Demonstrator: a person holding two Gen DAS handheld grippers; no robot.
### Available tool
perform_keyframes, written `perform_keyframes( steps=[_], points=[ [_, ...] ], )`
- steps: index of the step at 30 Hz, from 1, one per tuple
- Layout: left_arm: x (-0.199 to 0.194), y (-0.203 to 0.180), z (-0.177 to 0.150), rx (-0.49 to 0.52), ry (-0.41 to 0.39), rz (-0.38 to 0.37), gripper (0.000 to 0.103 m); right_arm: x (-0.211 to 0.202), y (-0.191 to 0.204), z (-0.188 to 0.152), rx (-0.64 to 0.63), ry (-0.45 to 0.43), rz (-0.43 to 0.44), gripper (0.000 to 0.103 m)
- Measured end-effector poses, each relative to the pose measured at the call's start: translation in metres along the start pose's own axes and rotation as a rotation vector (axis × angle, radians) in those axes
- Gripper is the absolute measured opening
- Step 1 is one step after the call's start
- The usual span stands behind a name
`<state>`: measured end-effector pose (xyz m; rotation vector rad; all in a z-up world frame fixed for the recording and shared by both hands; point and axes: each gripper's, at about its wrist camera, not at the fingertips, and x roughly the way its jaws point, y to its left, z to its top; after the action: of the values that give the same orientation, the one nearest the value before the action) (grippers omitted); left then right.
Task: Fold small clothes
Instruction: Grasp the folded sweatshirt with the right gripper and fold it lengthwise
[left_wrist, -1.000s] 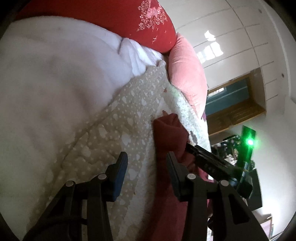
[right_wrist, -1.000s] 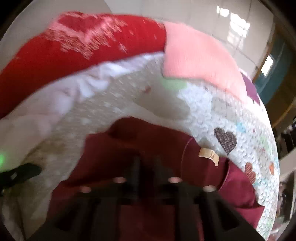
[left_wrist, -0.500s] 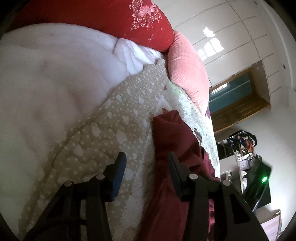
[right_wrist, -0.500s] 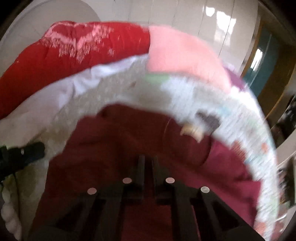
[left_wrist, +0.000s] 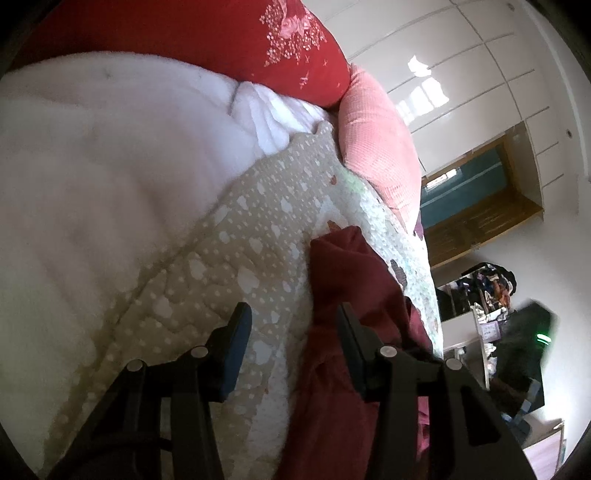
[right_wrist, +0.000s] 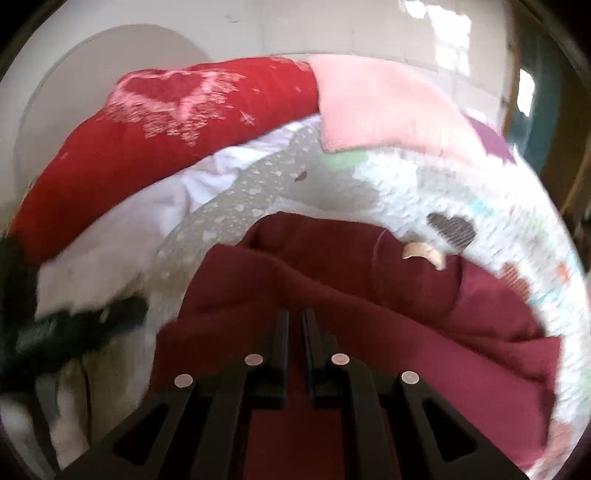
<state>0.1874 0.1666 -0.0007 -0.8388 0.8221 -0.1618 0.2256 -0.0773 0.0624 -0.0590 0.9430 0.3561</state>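
On the bed's quilted cover (left_wrist: 229, 236), a dark red garment (right_wrist: 332, 280) lies bunched near the side edge, with ridges and a loose flap; a tan label (right_wrist: 424, 253) shows near its far edge. No clean fold is visible, so the task looks early: the cloth needs spreading flat, then folding over itself.

The right tool (right_wrist: 294, 325) has its jaws drawn nearly together over the red cloth, apparently pinching a ridge of it, though the contact itself is hidden below the jaws. The left tool (left_wrist: 293, 332) is released, its jaws spread wide, one over the beige patterned cover and the other just at the garment's (left_wrist: 343, 280) left border, gripping nothing.

For room: the garment sits close to the bed's right edge, where the cover curves away toward the floor, so pulling that way risks dragging cloth off. Open flat cover lies to the left, toward the white blanket (left_wrist: 110, 177). A red pillow (left_wrist: 207, 40) and a pink cushion (left_wrist: 373, 147) bound the far end.
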Motion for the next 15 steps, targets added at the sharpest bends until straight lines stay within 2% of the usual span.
perform_keyframes(
  steps=[2, 3, 4, 5, 6, 7, 10, 11, 13, 15],
  points=[
    [-0.003, 0.002, 0.002, -0.007, -0.013, -0.005, 0.047, 0.028, 0.002, -0.007, 0.091, 0.100, 0.095, 0.007],
    [-0.003, 0.002, 0.003, -0.005, -0.015, -0.004, 0.048, 0.039, 0.004, -0.014, 0.146, 0.163, 0.192, 0.007],
    [-0.003, 0.000, 0.003, 0.002, -0.015, -0.002, 0.049, 0.038, 0.009, -0.022, 0.160, 0.177, 0.272, 0.007],
    [-0.001, -0.002, 0.002, 0.013, -0.011, 0.000, 0.050, 0.034, 0.015, -0.028, 0.141, 0.197, 0.327, 0.006],
    [0.001, -0.007, 0.000, 0.030, -0.002, 0.003, 0.050, 0.029, 0.022, -0.037, 0.111, 0.256, 0.434, 0.006],
    [0.003, -0.012, -0.002, 0.050, 0.005, 0.004, 0.050, 0.023, 0.025, -0.045, 0.091, 0.276, 0.466, 0.007],
    [0.010, -0.029, -0.011, 0.137, 0.026, 0.028, 0.054, -0.011, 0.008, -0.060, 0.012, 0.173, 0.317, 0.006],
    [0.014, -0.034, -0.014, 0.164, 0.039, 0.049, 0.056, -0.017, -0.008, -0.061, 0.039, 0.138, 0.273, 0.008],
    [0.026, -0.035, -0.020, 0.193, 0.078, 0.106, 0.059, -0.033, -0.061, -0.067, 0.175, 0.050, 0.127, 0.009],
    [0.031, -0.031, -0.020, 0.181, 0.098, 0.110, 0.059, -0.043, -0.122, -0.081, 0.306, 0.019, -0.101, 0.017]
  ],
)
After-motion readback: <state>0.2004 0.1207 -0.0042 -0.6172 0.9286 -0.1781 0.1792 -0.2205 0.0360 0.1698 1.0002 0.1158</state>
